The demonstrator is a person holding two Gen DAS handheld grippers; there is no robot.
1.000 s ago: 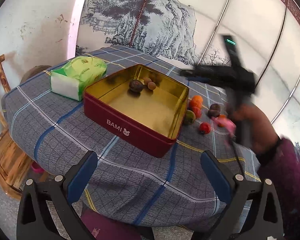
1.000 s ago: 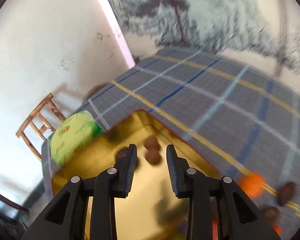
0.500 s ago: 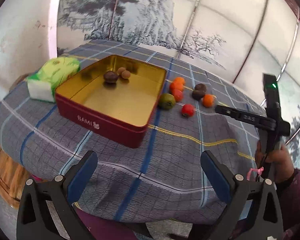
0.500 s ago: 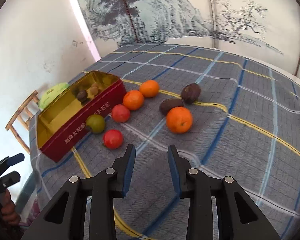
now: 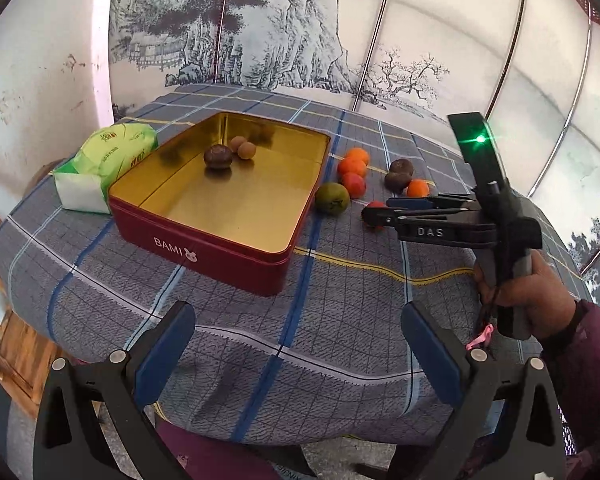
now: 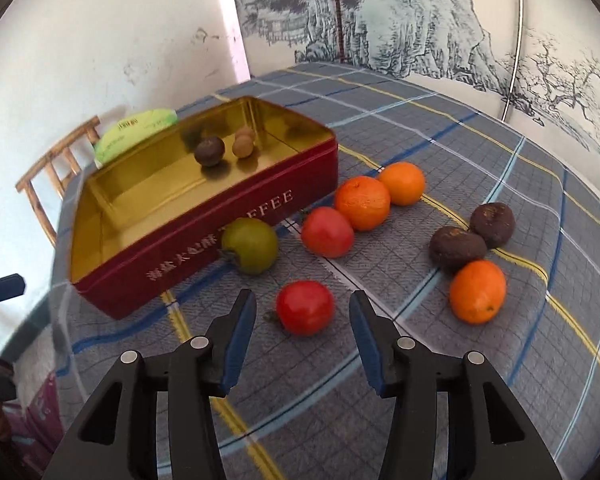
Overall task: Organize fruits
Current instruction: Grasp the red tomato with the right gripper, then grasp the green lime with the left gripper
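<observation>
A red tin [image 5: 172,240] with a gold inside stands on the checked tablecloth, also seen as tin [image 6: 204,232]. It holds a dark brown fruit [image 6: 209,151] and two small tan ones [image 6: 243,146]. To its right lie loose fruits: a green one [image 6: 250,245], a red one [image 6: 327,231], three oranges [image 6: 362,202] and two dark brown ones [image 6: 456,248]. My right gripper [image 6: 302,296] hovers low over a red tomato [image 6: 305,307]; its jaws are opening and the tomato lies just ahead between the tips, untouched. My left gripper [image 5: 296,312] stands open and empty at the table's near edge.
A green tissue pack [image 5: 108,160] lies left of the tin. A wooden chair [image 6: 56,168] stands beyond the table's left side. A person's hand [image 5: 520,292] holds the right gripper [image 5: 376,210] over the fruit. A painted wall runs behind the table.
The right gripper swung from above the tin to the right, sank towards the loose fruit, and its jaws spread wider. The left gripper shifted slightly and rolled.
</observation>
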